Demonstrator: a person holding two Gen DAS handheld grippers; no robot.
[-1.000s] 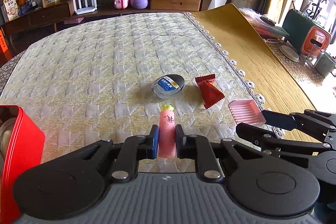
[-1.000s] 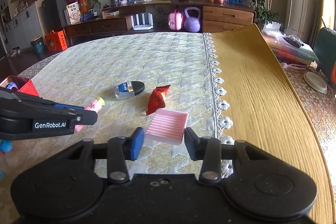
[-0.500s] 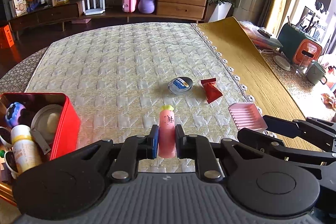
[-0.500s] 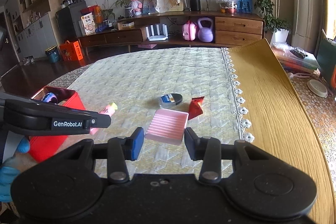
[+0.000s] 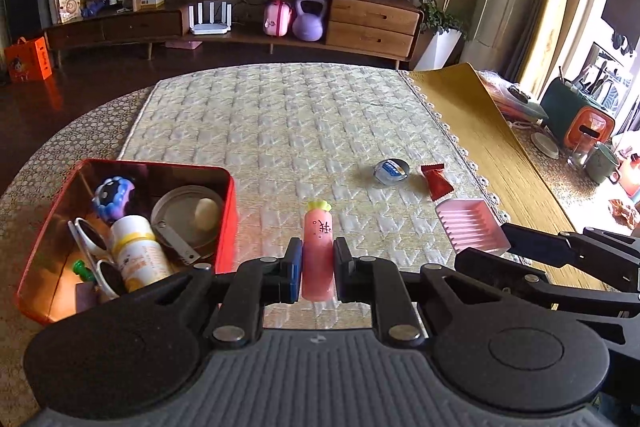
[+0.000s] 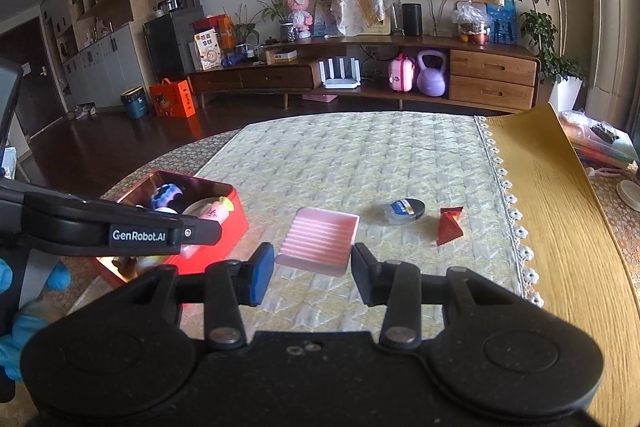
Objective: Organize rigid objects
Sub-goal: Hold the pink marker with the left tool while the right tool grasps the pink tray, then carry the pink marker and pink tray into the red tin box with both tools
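My left gripper [image 5: 317, 273] is shut on a pink carrot-shaped toy [image 5: 318, 251] and holds it above the mat, just right of the red tin box [image 5: 226, 227]. The toy also shows in the right wrist view [image 6: 218, 211] over the red tin box [image 6: 236, 217]. My right gripper [image 6: 313, 273] is shut on a pink ribbed soap dish [image 6: 320, 241] and holds it above the mat. The dish also shows in the left wrist view [image 5: 470, 225], with the right gripper's arm behind it.
The tin holds a white bottle [image 5: 138, 257], a round lid [image 5: 186, 215], a purple toy [image 5: 114, 197] and other items. A round blue-labelled case [image 5: 391, 171] and a red sachet [image 5: 437, 181] lie on the quilted mat. A yellow cloth [image 6: 560, 207] covers the right side.
Both grippers rose and swung left with their loads. The red tin came fully into view at the left, and the carrot toy now sits next to it.
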